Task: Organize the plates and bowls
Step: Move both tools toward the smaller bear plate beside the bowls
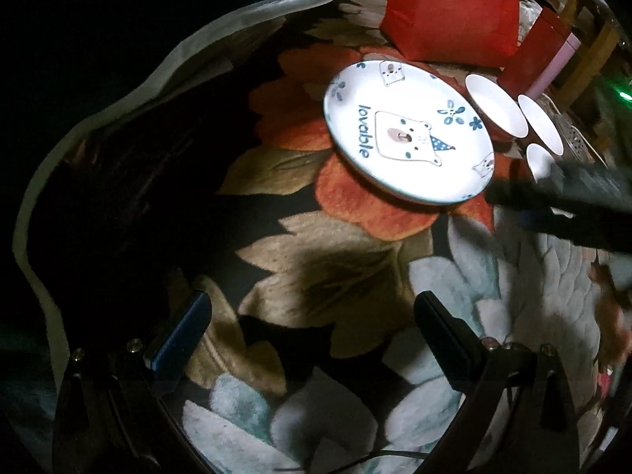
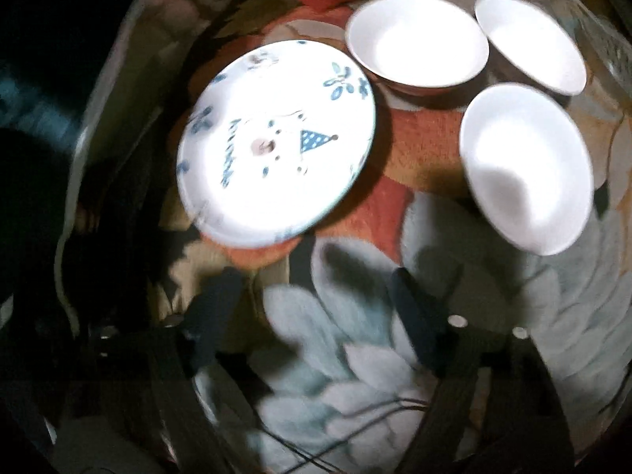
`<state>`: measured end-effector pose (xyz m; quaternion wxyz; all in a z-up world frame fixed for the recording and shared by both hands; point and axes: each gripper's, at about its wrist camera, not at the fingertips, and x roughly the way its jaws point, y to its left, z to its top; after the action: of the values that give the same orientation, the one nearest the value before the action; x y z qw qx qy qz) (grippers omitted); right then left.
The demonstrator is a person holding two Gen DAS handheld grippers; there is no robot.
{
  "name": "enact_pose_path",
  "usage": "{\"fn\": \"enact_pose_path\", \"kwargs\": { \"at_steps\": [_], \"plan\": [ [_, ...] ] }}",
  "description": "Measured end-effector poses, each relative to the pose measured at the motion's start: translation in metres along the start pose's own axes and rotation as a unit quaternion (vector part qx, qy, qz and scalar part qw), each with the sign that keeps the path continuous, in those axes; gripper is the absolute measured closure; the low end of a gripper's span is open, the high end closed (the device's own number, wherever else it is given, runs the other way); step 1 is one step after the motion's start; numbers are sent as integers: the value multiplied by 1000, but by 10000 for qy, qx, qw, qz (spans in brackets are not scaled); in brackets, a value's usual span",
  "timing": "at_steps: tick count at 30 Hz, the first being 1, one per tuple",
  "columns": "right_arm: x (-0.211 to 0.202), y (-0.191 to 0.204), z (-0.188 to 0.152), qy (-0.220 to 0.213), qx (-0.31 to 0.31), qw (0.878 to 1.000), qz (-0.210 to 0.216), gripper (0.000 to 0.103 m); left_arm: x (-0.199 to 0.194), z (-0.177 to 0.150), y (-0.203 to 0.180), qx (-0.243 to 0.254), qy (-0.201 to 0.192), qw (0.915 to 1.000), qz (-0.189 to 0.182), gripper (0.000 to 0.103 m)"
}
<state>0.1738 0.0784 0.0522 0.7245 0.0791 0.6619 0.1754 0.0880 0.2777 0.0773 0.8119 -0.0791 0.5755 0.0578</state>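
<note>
We saw the plate (image 1: 409,132) lying flat, face up, on the flowered cloth (image 1: 335,260) that covered the bench, and we took it as our landmark. Being round, it had no long axis of its own; in the left wrist view the word "lovable" printed on it ran from the far edge toward the near edge, and the bear's pointed blue hat aimed to the right. Three white bowls stood upright, mouths up, to the right of the plate: the first bowl (image 2: 416,39) just beside its far right rim, the second bowl (image 2: 529,41) further right of that, and the third bowl (image 2: 527,168) nearer to us, apart from the plate. A red bag (image 1: 452,6) stood behind the plate. The left gripper (image 1: 312,324) hung over the cloth on the near side of the plate, its fingers (image 1: 185,328) spread wide with nothing between them. The right gripper (image 2: 312,304) also hung near the plate's near edge, its fingers (image 2: 215,308) apart and empty, with only cloth showing between them; the view was blurred.
</note>
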Motion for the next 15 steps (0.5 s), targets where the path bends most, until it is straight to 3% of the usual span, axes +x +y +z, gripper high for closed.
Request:
{"fn": "enact_pose_path", "kwargs": {
  "at_steps": [4, 7, 8, 11, 13, 15],
  "plan": [
    [25, -13, 13, 41, 939, 9955, 137, 41, 2, -7, 7, 79, 59, 9999, 49, 1],
    [37, -15, 19, 64, 1213, 9925, 156, 59, 3, -12, 13, 108, 105, 9999, 60, 1],
    [40, -14, 20, 62, 1217, 9925, 133, 69, 4, -14, 15, 122, 139, 9998, 63, 1],
    [44, -4, 24, 77, 991, 9950, 71, 81, 5, -18, 22, 104, 185, 9997, 83, 1],
    [43, 5, 26, 116, 676, 9975, -171, 81, 6, -20, 27, 52, 205, 9997, 84, 1],
    [43, 3, 25, 241, 624, 9977, -90, 81, 8, -19, 32, -30, 229, 9997, 80, 1]
  ]
}}
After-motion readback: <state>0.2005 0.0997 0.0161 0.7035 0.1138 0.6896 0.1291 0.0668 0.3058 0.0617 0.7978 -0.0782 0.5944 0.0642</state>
